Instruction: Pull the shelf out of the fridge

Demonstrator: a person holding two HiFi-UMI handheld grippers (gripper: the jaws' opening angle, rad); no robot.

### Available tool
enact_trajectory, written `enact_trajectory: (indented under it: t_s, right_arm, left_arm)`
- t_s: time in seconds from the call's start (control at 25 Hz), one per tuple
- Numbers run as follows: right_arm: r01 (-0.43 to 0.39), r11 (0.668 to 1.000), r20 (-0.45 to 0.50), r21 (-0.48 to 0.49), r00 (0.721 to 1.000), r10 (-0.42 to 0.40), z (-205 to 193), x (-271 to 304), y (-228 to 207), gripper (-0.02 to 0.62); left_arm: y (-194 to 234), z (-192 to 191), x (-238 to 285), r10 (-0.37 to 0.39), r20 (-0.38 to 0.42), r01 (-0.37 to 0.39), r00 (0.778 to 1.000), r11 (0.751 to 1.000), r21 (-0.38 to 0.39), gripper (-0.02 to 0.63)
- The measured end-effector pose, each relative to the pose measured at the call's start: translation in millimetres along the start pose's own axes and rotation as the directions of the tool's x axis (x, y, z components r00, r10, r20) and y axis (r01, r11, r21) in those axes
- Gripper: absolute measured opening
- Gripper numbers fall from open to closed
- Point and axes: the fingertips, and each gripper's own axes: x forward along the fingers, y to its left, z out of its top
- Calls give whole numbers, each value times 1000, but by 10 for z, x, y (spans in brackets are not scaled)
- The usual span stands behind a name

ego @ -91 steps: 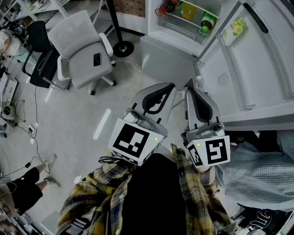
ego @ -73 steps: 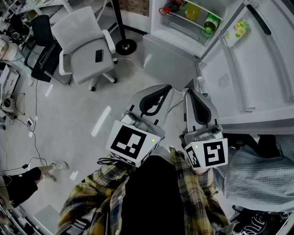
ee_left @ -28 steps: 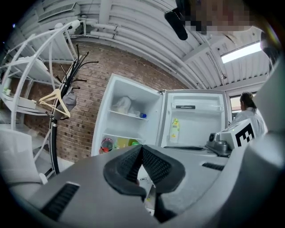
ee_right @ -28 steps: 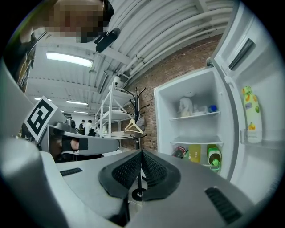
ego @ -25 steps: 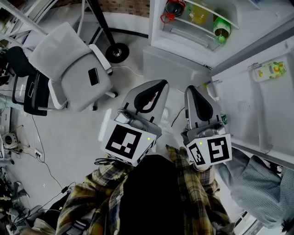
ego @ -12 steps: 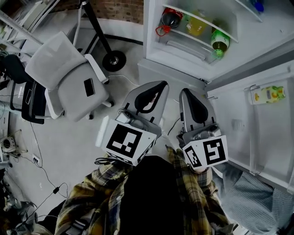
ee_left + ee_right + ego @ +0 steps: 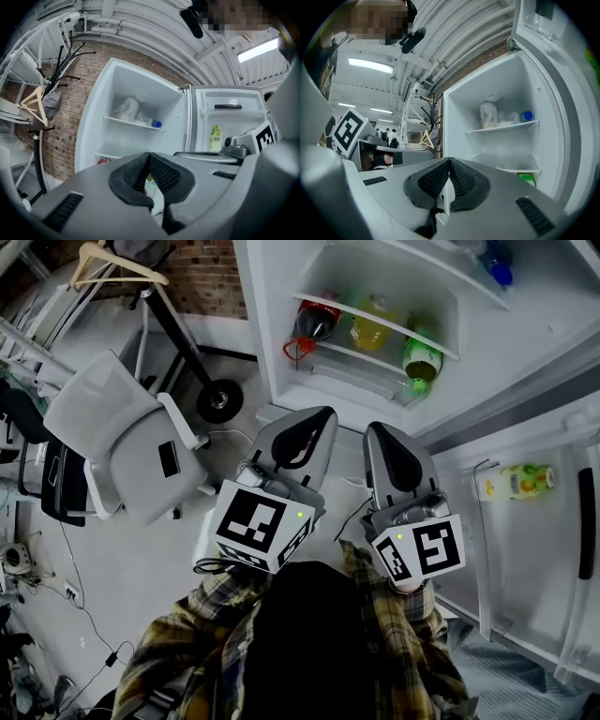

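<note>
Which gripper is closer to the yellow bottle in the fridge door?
Right. The right gripper sits left of the yellow bottle in the head view; the left gripper is farther left, beyond it.

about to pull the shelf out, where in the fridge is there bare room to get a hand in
The middle shelf is bare, between the upper shelf holding a bag and blue-capped bottle, and the crowded bottom row of three bottles.

Grey office chair, coat stand, brick wall
</note>
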Motion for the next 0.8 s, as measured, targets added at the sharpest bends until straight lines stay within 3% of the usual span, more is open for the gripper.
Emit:
enact_trajectory:
  t_s: [0.4, 0.8]
  right_arm:
    - [34, 999, 8, 23, 999, -34, 4, 183, -327, 18]
    - [127, 991, 28, 34, 991, -128, 61, 699, -642, 17]
  left_arm:
    - [97, 53, 375, -23, -10, 23, 1000, 1000, 3, 3]
    - [470, 173, 880, -121, -24, 122, 992, 992, 21, 3]
